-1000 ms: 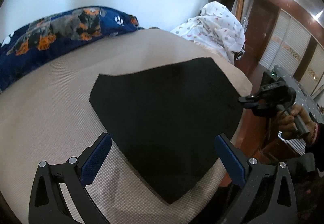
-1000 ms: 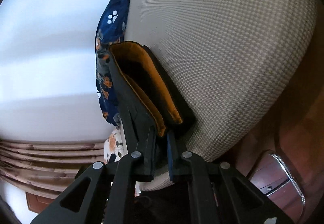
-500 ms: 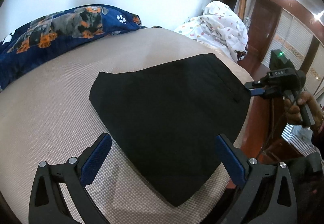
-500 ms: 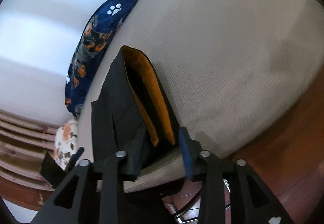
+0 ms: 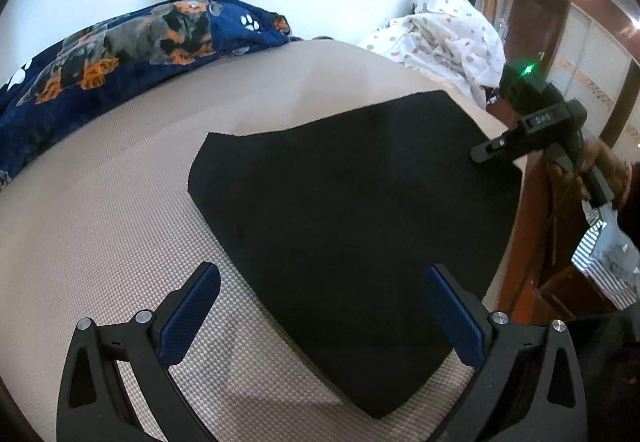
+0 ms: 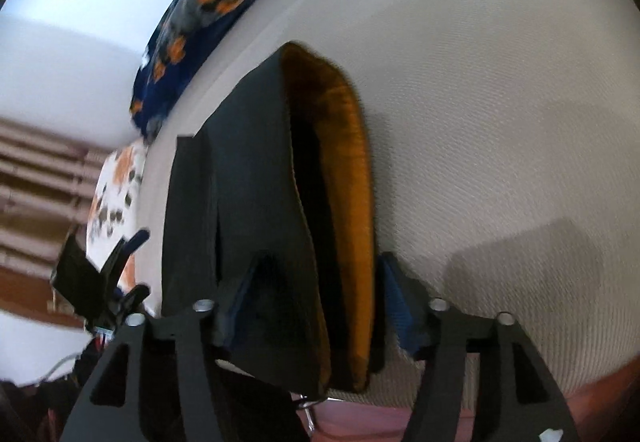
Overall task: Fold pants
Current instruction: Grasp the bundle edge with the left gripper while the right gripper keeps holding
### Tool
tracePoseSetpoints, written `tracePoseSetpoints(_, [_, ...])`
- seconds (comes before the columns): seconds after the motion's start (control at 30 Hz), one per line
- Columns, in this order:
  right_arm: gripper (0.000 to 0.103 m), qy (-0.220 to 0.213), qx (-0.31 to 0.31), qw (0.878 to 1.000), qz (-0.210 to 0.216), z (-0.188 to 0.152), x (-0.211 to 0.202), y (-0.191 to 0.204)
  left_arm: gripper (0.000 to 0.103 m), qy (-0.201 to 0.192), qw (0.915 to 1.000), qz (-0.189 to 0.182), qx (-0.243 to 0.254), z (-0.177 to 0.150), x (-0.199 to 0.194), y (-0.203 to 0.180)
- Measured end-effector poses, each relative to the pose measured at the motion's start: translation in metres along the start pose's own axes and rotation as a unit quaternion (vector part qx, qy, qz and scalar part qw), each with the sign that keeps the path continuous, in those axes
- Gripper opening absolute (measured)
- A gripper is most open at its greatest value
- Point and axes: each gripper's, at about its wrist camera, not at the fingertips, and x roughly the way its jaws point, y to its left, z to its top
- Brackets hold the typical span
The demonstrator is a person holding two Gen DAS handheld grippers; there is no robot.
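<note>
Black pants (image 5: 352,194) lie folded flat on the beige bed. My left gripper (image 5: 320,312) is open and empty, hovering above the near corner of the pants. My right gripper (image 5: 480,156) shows in the left wrist view at the far right edge of the pants. In the right wrist view the right gripper (image 6: 316,296) has its fingers spread on either side of the pants' edge (image 6: 256,210), whose orange lining (image 6: 352,202) gapes open. The fingers do not pinch the cloth.
A beige mattress (image 5: 100,222) carries the pants. A blue dog-print blanket (image 5: 120,46) lies along the far side by the wall. A white dotted sheet (image 5: 448,26) is heaped at the far right. The bed's right edge drops to a wooden floor (image 5: 532,242).
My right gripper has opened and let go of the pants' edge. The pants have settled flat on the bed. My left gripper has stayed open and moved slightly.
</note>
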Motion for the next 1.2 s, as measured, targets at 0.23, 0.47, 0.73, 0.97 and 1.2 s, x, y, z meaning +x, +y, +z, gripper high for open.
tracePoseSetpoints(0.23, [0.065, 0.032, -0.033, 0.999, 0.008, 0.017, 0.009, 0.005, 0.101, 0.016, 0.9998, 0.007, 0.002, 0.0, 0.012, 0.0])
tracePoseSetpoints(0.47, [0.068, 0.045, -0.053, 0.997, 0.02, 0.022, 0.015, 0.01, 0.101, 0.042, 0.999, 0.01, -0.004, -0.002, 0.025, 0.0])
tracePoseSetpoints(0.73, [0.068, 0.059, -0.055, 0.995, 0.05, 0.024, 0.016, 0.01, 0.101, 0.082, 0.9964, -0.005, -0.019, -0.001, 0.043, 0.002])
tracePoseSetpoints(0.97, [0.068, 0.067, -0.039, 0.991, 0.105, 0.025, 0.022, 0.005, 0.102, 0.108, 0.993, -0.019, -0.045, 0.003, 0.055, 0.005])
tracePoseSetpoints(1.2, [0.068, 0.056, -0.047, 0.989, 0.127, 0.028, 0.023, 0.002, 0.103, 0.111, 0.9928, -0.017, -0.041, 0.01, 0.064, 0.002])
